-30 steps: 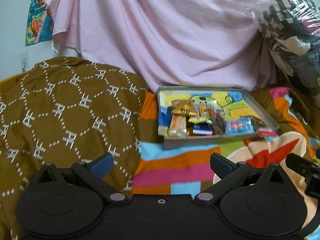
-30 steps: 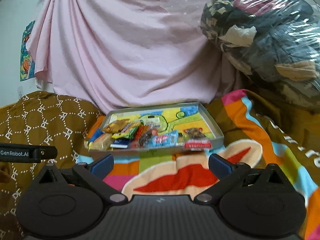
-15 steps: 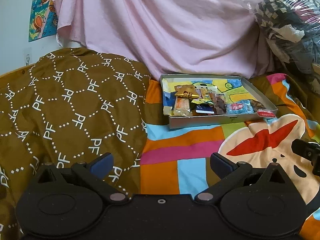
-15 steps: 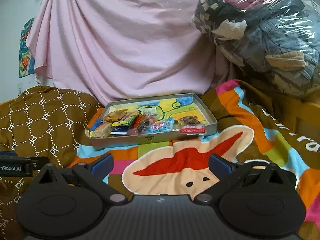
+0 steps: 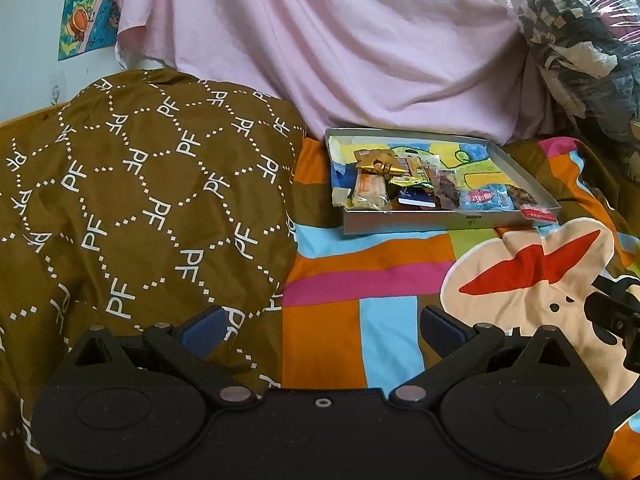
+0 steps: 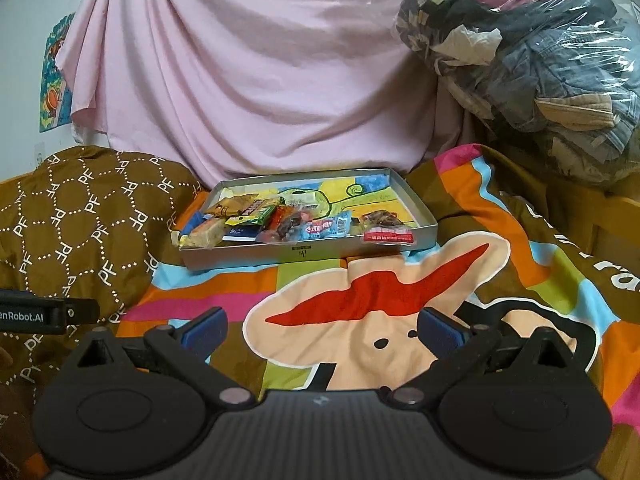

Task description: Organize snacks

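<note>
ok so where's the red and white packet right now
The red and white packet hangs over the front rim of the tray at its right corner, seen ahead in both views, just right of the blue candy wrapper.

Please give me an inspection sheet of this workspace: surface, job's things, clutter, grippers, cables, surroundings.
Surface: colourful cartoon blanket on a bed.
Job's things: shallow grey tray with mixed wrapped snacks; a red packet hangs over its front rim.
Clutter: brown patterned pillow.
Grippers: left gripper and right gripper, jaws open, empty, short of the tray.
Cables: nothing seen.
Surroundings: pink sheet, plastic-wrapped clothes bundle, wall poster.
</note>
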A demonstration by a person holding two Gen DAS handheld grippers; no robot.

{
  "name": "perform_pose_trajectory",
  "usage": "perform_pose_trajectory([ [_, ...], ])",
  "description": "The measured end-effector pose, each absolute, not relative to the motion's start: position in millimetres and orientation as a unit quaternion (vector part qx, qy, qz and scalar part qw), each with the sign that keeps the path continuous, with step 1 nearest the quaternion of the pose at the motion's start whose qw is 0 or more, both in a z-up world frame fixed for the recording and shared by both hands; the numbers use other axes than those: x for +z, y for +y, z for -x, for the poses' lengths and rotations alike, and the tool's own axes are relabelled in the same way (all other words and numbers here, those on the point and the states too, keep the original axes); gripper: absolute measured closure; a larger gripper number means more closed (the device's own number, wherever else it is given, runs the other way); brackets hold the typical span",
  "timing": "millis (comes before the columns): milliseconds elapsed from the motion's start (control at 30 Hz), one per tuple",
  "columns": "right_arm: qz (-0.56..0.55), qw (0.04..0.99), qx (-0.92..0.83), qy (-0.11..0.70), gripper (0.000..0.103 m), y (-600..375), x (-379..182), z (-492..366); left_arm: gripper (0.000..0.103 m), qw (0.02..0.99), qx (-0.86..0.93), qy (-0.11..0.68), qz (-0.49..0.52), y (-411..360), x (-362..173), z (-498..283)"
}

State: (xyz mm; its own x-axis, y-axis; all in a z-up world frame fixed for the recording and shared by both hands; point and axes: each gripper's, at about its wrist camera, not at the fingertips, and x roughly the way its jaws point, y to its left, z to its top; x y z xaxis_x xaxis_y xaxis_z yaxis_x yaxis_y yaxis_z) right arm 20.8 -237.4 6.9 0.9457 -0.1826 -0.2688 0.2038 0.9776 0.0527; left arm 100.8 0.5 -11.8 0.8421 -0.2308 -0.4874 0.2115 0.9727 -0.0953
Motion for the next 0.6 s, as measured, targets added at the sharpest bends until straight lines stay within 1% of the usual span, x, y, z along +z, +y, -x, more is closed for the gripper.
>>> perform_pose_trajectory([
  [267, -0.038, 0.985, -0.097, 0.135, 0.0, -236.6, 6.1, -21.8, 0.001, 0.957, -0.108, 0.27, 0.019, 0.1, -13.2, -102.5],
  [600, -0.036, 0.985, -0.097, 0.139, 0.0, -236.7, 5.9, -21.7, 0.001, 0.956, -0.098, 0.277, -0.006, -4.3, -13.7, -102.9],
])
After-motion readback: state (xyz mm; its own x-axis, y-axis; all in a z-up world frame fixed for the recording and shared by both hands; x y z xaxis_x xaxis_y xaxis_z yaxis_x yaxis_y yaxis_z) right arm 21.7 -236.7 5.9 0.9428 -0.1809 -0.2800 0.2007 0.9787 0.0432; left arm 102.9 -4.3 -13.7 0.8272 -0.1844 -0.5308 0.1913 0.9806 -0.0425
